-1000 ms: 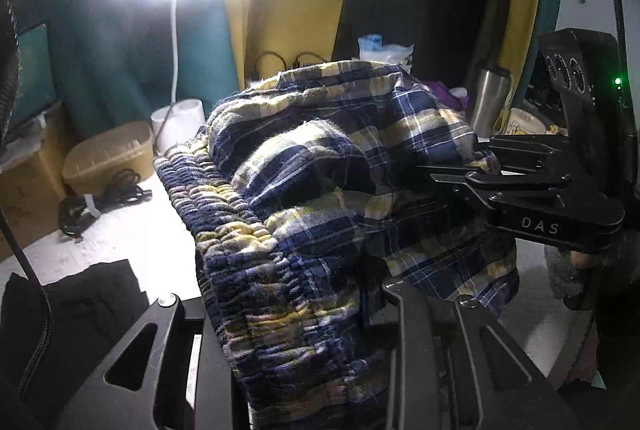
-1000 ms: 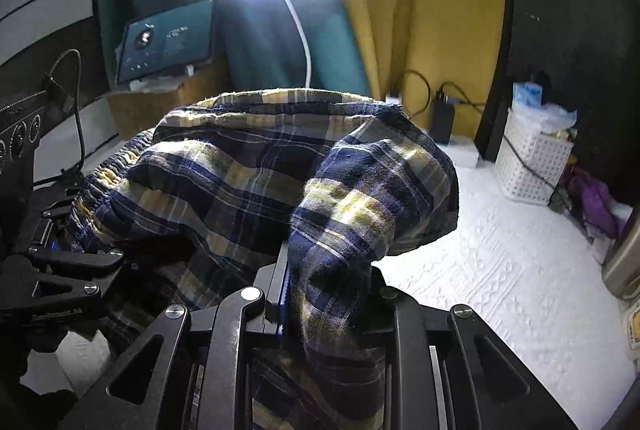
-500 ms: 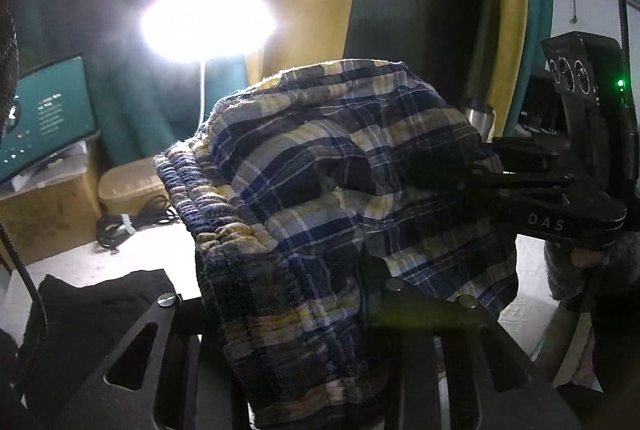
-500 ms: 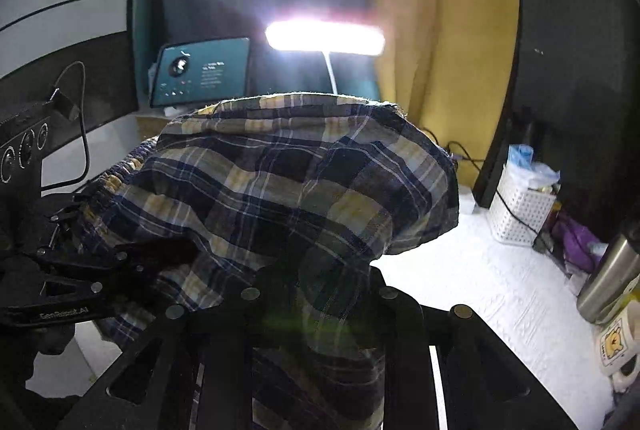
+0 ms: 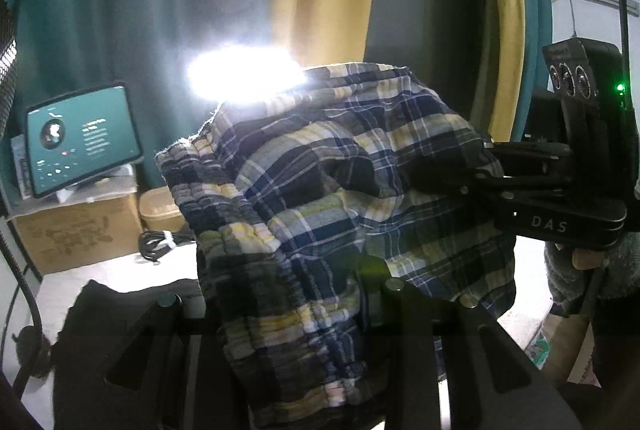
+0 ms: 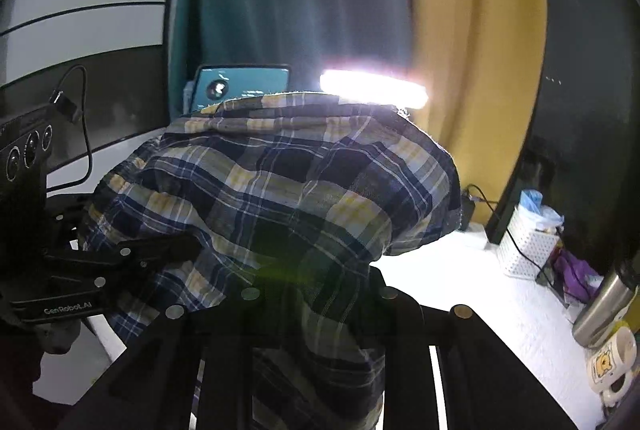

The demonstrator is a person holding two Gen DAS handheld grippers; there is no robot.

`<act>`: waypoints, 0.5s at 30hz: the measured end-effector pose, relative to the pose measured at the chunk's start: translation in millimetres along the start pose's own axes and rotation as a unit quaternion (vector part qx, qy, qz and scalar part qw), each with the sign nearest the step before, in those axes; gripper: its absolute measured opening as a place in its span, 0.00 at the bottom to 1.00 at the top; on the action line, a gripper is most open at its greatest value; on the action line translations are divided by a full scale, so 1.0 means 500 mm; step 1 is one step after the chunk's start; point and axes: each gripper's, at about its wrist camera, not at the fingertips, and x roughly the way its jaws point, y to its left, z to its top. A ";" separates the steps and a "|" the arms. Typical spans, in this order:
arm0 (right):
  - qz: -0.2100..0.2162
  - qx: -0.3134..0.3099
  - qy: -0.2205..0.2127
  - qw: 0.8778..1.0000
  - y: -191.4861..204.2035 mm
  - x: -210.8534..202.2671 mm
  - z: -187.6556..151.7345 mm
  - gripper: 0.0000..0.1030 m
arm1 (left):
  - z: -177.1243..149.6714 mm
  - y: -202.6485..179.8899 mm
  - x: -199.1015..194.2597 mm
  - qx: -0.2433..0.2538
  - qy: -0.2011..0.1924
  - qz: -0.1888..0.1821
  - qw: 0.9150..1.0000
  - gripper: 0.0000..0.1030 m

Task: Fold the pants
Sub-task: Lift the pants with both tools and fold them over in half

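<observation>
The plaid pants (image 5: 340,198) hang in the air between the two grippers, lifted above the white table (image 6: 460,294). The cloth is bunched, with blue, yellow and white checks, and the gathered elastic waistband (image 5: 208,198) falls on the left side in the left wrist view.

The left gripper (image 5: 296,314) is closed on the waistband part; the fabric runs down between its two black fingers and covers the tips. The right gripper (image 6: 316,294) is closed on another fold of the same pants, and the cloth drapes over its fingers too, so the pads themselves I cannot see. In the left wrist view the right gripper (image 5: 492,182) comes in from the right side, its fingers going into the fabric, and a hand (image 5: 580,258) holds its handle.

Behind the pants a bright lamp (image 6: 372,90) shines, in front of a teal curtain (image 5: 120,10) and a yellow curtain (image 6: 480,50). A tablet (image 5: 80,146) stands on a cardboard box (image 5: 76,226). A black cloth (image 5: 112,310) lies on the table below. At the far right are a white basket (image 6: 528,246), a steel bottle (image 6: 604,302) and a mug (image 6: 612,362).
</observation>
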 end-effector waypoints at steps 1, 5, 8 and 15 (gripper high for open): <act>0.003 -0.003 -0.002 1.000 0.010 0.001 0.005 0.22 | -0.001 0.003 -0.006 -0.001 -0.002 0.002 1.000 0.27; 0.011 -0.013 -0.005 1.000 0.046 0.006 0.017 0.22 | -0.011 0.011 -0.041 -0.002 -0.006 0.013 1.000 0.27; 0.019 -0.020 -0.007 1.000 0.073 0.011 0.026 0.22 | -0.015 0.029 -0.060 -0.007 -0.008 0.022 1.000 0.27; 0.048 -0.031 -0.004 0.998 0.126 0.058 0.040 0.22 | -0.033 0.070 -0.095 -0.017 -0.005 0.048 0.999 0.27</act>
